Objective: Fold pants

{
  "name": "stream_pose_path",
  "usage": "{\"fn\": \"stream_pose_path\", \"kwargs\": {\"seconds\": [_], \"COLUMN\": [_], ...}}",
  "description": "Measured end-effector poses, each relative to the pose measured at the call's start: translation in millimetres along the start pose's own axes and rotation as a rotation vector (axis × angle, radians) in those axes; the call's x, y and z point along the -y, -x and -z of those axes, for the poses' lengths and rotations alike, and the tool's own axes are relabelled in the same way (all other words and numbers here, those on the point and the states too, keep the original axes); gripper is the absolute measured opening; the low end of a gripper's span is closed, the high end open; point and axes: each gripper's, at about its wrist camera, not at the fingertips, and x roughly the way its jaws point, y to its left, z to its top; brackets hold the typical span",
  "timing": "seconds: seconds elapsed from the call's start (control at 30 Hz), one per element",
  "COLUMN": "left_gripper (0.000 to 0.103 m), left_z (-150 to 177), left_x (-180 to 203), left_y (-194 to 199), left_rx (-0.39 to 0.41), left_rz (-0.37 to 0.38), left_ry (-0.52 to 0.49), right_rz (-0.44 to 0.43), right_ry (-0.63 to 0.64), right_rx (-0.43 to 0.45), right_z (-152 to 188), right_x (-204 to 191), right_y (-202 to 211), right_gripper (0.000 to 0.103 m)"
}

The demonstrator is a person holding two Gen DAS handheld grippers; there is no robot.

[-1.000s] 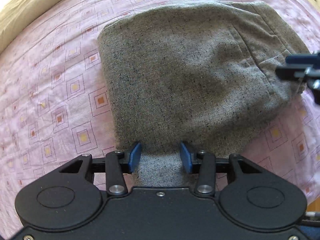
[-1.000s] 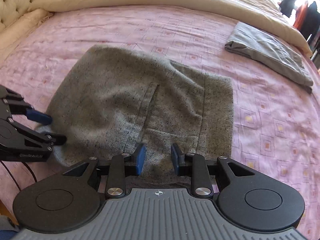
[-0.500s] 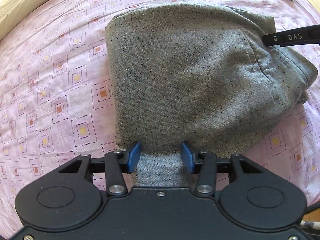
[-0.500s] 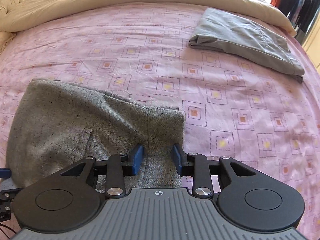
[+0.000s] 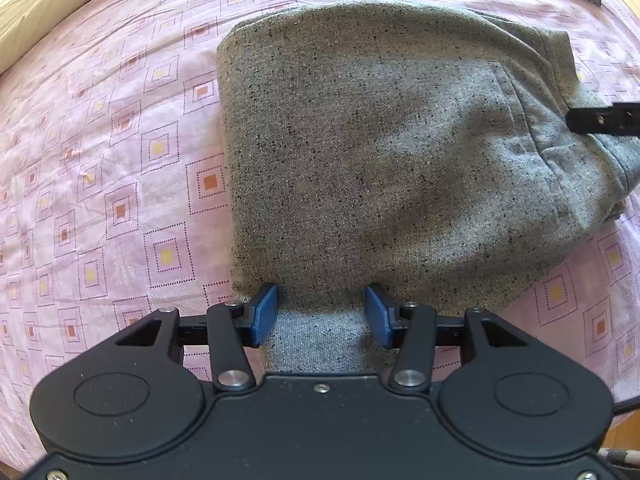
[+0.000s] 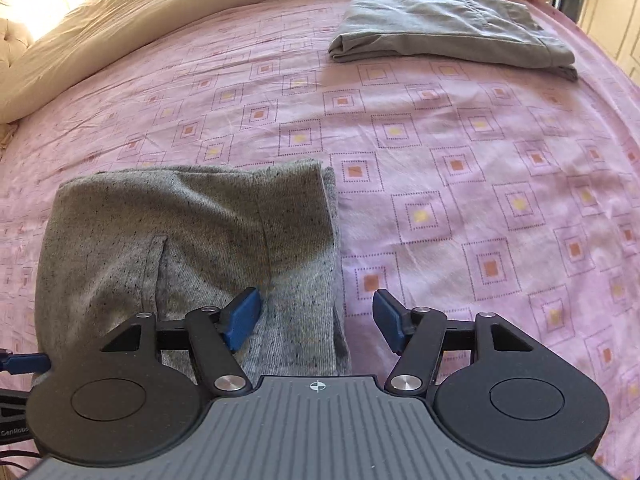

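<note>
- On the pink bed (image 6: 460,152), grey pants (image 5: 380,152) lie folded.
- Left tongs (image 5: 322,314) clench their near edge at 6 o'clock.
- Right tongs (image 6: 316,320) are opening, released, waistband edge between the pads.

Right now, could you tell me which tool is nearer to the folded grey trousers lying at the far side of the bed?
Right. The right tool, jaws opening, sits at the speckled pants' waistband edge facing the folded grey trousers. The left tool is at the speckled pants' opposite end.
</note>
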Motion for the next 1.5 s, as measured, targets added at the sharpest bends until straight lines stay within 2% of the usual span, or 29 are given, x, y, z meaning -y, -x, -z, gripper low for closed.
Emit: {"fn": "stream_pose_path", "kwargs": {"seconds": [0.1, 0.17, 0.23, 0.37, 0.47, 0.57, 0.77, 0.8, 0.87, 0.9, 0.93, 1.0, 1.03, 1.1, 1.2, 1.33, 1.5], "left_gripper": [0.056, 0.055, 0.056, 0.056, 0.057, 0.062, 0.086, 0.093, 0.095, 0.093, 0.079, 0.057, 0.041, 0.026, 0.02, 0.019, 0.019], "left_z": [4, 7, 7, -9, -21, -31, -48, -49, -54, -53, -52, -50, -48, -41, -30, -15, 14], "left_x": [-4, -13, -25, -46, -47, -46, -54, -56, -59, -58, -56, -51, -48, -44, -51, -74, -147], "left_y": [12, 28, 36, 22, 4, -8, -26, -28, -33, -33, -31, -21, -15, -1, 18, 47, 86], "left_rx": [0.052, 0.133, 0.176, 0.125, 0.087, 0.074, 0.039, 0.03, 0.009, 0.013, 0.019, 0.049, 0.069, 0.107, 0.14, 0.174, 0.208], "left_rz": [-0.004, -0.004, 0.012, 0.069, 0.06, 0.076, 0.126, 0.14, 0.164, 0.163, 0.175, 0.207, 0.191, 0.157, 0.167, 0.169, 0.133], "left_ry": [0.024, 0.082, 0.147, 0.231, 0.193, 0.173, 0.235, 0.251, 0.281, 0.291, 0.296, 0.289, 0.283, 0.273, 0.299, 0.295, 0.274], "right_rz": [-0.03, -0.058, -0.084, -0.125, -0.159, -0.191, -0.258, -0.27, -0.295, -0.313, -0.342, -0.339, -0.331, -0.288, -0.246, -0.255, -0.301], "right_ry": [-0.037, -0.037, -0.014, -0.01, -0.022, -0.017, -0.012, -0.021, -0.038, -0.04, -0.041, -0.055, -0.052, -0.027, 0.005, 0.016, 0.059], "right_rx": [0.005, 0.019, 0.03, -0.004, -0.019, -0.022, -0.011, -0.009, -0.009, -0.013, -0.026, -0.026, -0.025, -0.01, 0.042, 0.092, 0.11], "right_z": [5, 5, 4, 0, -4, -9, -17, -18, -19, -20, -20, -20, -20, -20, -19, -19, -12], "right_x": [7, 10, 12, 19, 23, 24, 26, 27, 29, 30, 30, 28, 24, 13, -10, -48, -125], "right_y": [7, 12, 14, 1, -8, -14, -26, -27, -29, -29, -28, -23, -19, -8, 19, 57, 85], "right_gripper": [0.061, 0.061, 0.061, 0.061, 0.064, 0.067, 0.07, 0.071, 0.07, 0.064, 0.042, 0.031, 0.028, 0.026, 0.024, 0.022, 0.022]}}
